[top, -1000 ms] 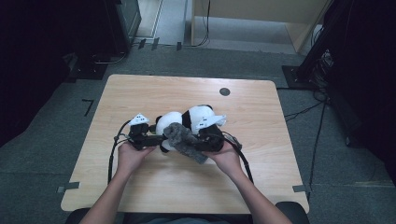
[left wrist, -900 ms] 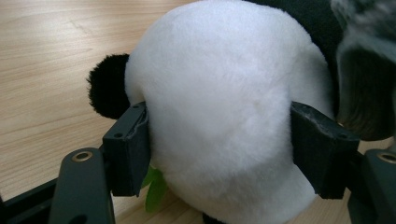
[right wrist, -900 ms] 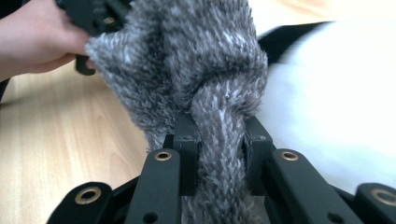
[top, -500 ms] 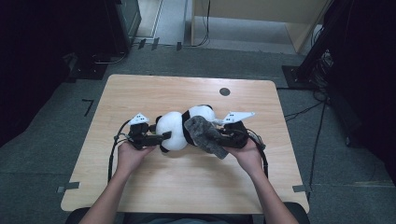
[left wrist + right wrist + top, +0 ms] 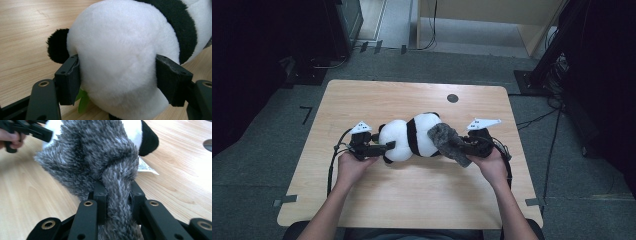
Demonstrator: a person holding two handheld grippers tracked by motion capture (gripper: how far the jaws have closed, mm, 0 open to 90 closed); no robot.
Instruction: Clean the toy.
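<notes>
The panda plush [image 5: 409,138] lies on its side near the middle of the wooden table [image 5: 412,200], its round white end toward the person's left. The left gripper [image 5: 379,148] has its jaws spread wide around that white end and pressed into the fur on both sides, steadying the toy; a small green tag [image 5: 82,101] peeks out under the panda beside the near jaw. At the panda's other end, the grey furry cloth [image 5: 451,144] drapes against the white body, and the right gripper [image 5: 117,195] pinches a bunched fold of it tightly between closed jaws. A white label [image 5: 146,167] lies flat on the table beside the panda's black limb.

The work looks partly done: the cloth touches the toy but covers only one end, so pulling it over or off is probably what remains. From the panda, bare table stretches toward the person and away toward the dark round grommet [image 5: 452,98]; the side edges lie farther out, so either hand has room to draw outward.
</notes>
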